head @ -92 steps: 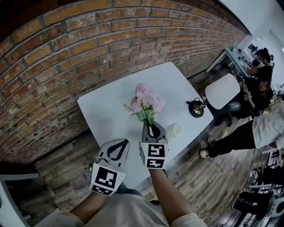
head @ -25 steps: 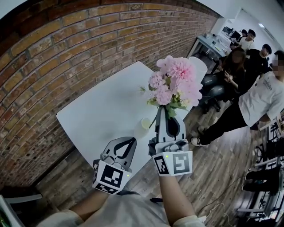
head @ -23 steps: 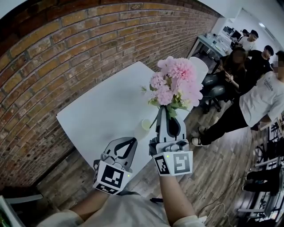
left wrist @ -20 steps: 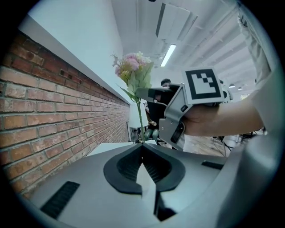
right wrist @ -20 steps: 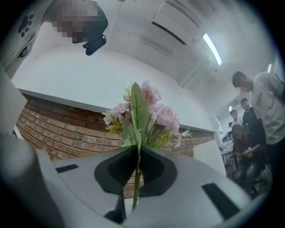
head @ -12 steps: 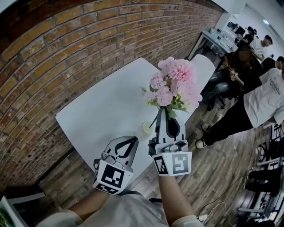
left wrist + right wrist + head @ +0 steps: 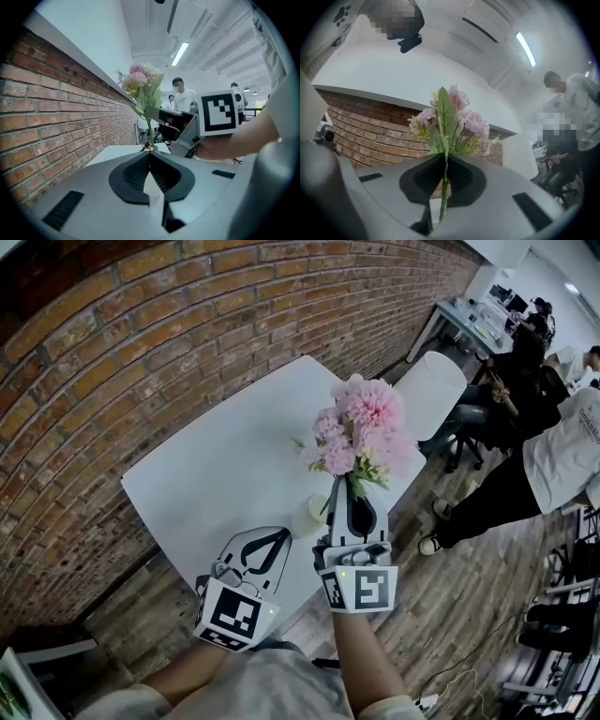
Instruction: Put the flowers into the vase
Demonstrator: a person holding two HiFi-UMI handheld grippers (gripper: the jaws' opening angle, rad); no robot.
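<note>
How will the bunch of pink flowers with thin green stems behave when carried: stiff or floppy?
Probably fairly stiff: the bunch of pink flowers stands upright above the right gripper, which is shut on its stems alone. Likely top-heavy, since the broad heads sit well above the grip, so it may sway.

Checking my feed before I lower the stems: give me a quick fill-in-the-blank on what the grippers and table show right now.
The right gripper is shut on the stem of the ___ flowers.
The left gripper is shut and holds ___.
The vase stands on the ___ table.
Missing words: pink; nothing; white.
</note>
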